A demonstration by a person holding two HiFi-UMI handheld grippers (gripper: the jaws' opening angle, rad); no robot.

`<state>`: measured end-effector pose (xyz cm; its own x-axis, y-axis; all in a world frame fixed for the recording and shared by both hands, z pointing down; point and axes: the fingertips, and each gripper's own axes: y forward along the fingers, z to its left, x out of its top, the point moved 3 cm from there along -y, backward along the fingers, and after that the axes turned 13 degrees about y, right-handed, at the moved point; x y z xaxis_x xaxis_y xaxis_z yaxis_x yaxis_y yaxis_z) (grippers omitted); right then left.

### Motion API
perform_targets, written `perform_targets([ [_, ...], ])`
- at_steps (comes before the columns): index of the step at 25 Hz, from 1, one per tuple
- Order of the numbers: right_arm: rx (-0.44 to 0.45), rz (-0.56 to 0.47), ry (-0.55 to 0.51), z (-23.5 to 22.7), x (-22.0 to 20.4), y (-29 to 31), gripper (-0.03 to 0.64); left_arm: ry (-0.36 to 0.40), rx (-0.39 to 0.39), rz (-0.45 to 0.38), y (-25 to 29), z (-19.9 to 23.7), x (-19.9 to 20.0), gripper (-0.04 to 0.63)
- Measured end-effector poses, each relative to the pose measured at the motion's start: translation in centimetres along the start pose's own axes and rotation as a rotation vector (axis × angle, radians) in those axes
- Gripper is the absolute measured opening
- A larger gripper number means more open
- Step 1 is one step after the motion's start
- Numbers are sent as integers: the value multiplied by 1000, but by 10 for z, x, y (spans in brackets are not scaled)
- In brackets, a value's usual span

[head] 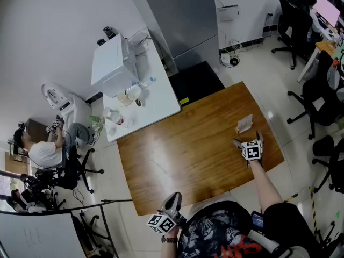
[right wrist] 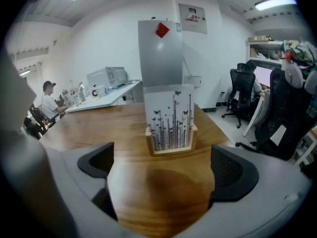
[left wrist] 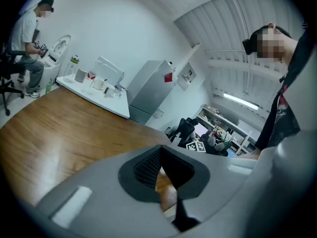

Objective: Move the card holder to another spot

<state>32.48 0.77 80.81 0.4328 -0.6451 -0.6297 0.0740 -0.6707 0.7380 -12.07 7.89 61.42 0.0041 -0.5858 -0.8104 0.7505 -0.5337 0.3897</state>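
The white rectangular card holder [right wrist: 170, 120] carries a print of thin dark stems and small dark butterflies, above a pale wooden base. The brown wooden table [head: 188, 149] shows glossy, streaked grain.

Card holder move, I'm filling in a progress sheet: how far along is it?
Done: nothing visibly yet; the card holder stands upright on the wooden table, untouched. In hand: the right tool points at it with jaws wide apart, the holder just beyond them. Left: grip it, lift it and set it down at another spot. The left tool is shut and empty.
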Motion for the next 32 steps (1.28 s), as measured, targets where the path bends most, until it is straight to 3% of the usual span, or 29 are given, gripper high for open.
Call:
perform_targets([
  [4, 14, -10, -81, -17, 53, 50, 581, -41, 34, -27, 28, -13, -13, 2],
  [9, -26, 41, -253, -34, 60, 92, 581, -36, 39, -11, 37, -24, -28, 0],
  [14, -12, 49, -230, -30, 47, 101, 572, -45, 49, 10, 46, -29, -25, 1],
  [21, -30, -2, -151, 1, -17, 11, 566, -23, -45, -12, 70, -38, -21, 0],
  [24, 13, -48, -90, 31, -26, -52, 565, -2, -82, -32, 78, -35, -13, 0],
  [28, 58, -164, -75, 65, 17, -125, 565, 28, -130, -74, 88, -36, 11, 0],
  [32, 78, -309, -121, 94, 92, -167, 563, 124, -164, -194, 80, -27, 59, 0],
])
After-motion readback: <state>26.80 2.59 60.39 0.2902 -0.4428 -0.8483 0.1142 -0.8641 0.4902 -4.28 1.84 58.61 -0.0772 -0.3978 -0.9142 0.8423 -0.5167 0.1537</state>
